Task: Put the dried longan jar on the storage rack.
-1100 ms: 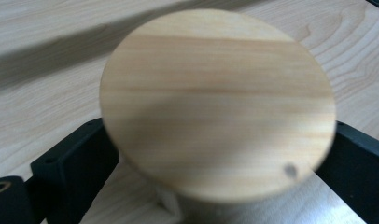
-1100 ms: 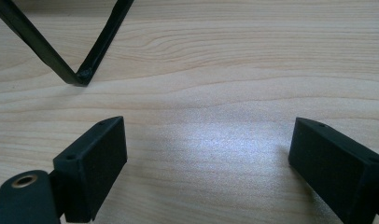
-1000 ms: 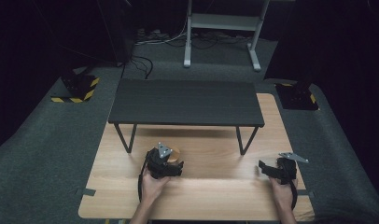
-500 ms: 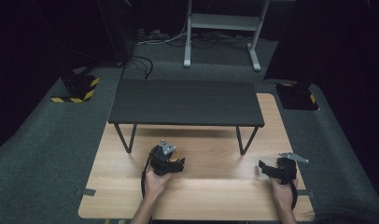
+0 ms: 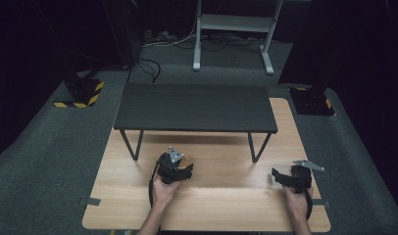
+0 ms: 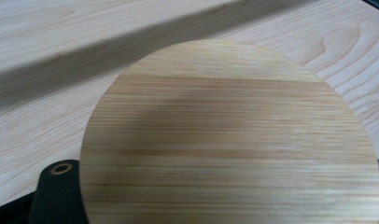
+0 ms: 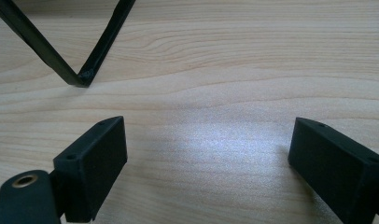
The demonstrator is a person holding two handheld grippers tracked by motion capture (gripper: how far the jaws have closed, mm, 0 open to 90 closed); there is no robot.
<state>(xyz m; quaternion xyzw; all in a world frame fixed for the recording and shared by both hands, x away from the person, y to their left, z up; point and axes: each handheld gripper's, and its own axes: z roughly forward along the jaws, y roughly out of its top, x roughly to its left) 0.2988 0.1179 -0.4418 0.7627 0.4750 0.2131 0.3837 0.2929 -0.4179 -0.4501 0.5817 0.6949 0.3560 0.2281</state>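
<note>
A round wooden disc (image 6: 229, 140) with straight grain sits close in front of the left gripper view's camera and hides both jaws; only a black part of the gripper's body shows at the lower left. In the high view my left gripper (image 5: 180, 165) is over the wooden table (image 5: 221, 205), in front of the black shelf, with the disc (image 5: 186, 159) showing as a light brown edge at its front. It appears shut on the disc. My right gripper (image 7: 206, 140) is open, jaws wide apart, nothing between them, low over the table at the right (image 5: 276, 176).
A low black shelf (image 5: 194, 105) on thin V-shaped legs stands across the back half of the table. One leg (image 7: 80, 77) touches down just ahead of the right gripper. Dark carpet surrounds the table, with a metal stand (image 5: 231, 29) behind.
My left gripper has shifted slightly right and forward with the disc. The right gripper has stayed where it was.
</note>
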